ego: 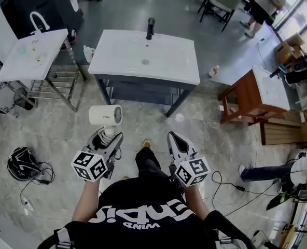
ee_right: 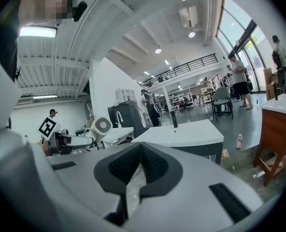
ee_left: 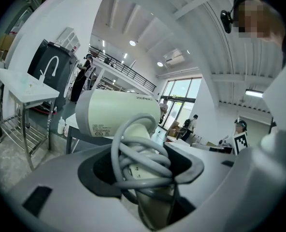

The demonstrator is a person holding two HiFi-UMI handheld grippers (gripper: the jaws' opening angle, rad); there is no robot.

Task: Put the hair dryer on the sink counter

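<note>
Gripping the hair dryer (ego: 105, 114) by its cord-wrapped handle, your left gripper (ego: 108, 137) holds it upright. Your right gripper (ego: 175, 139) has jaws together, empty; the sink counter (ego: 169, 69) sits well ahead.

Left tongs (ego: 108, 136) held out front, jaws clamped on handle of hair dryer (ego: 105, 115), barrel upright above tips. Right tongs (ego: 174, 138) alongside, near level, apart from left, jaws together, nothing between. Left forearm (ego: 85, 205), right forearm (ego: 199, 204) bare, extended forward.
</note>
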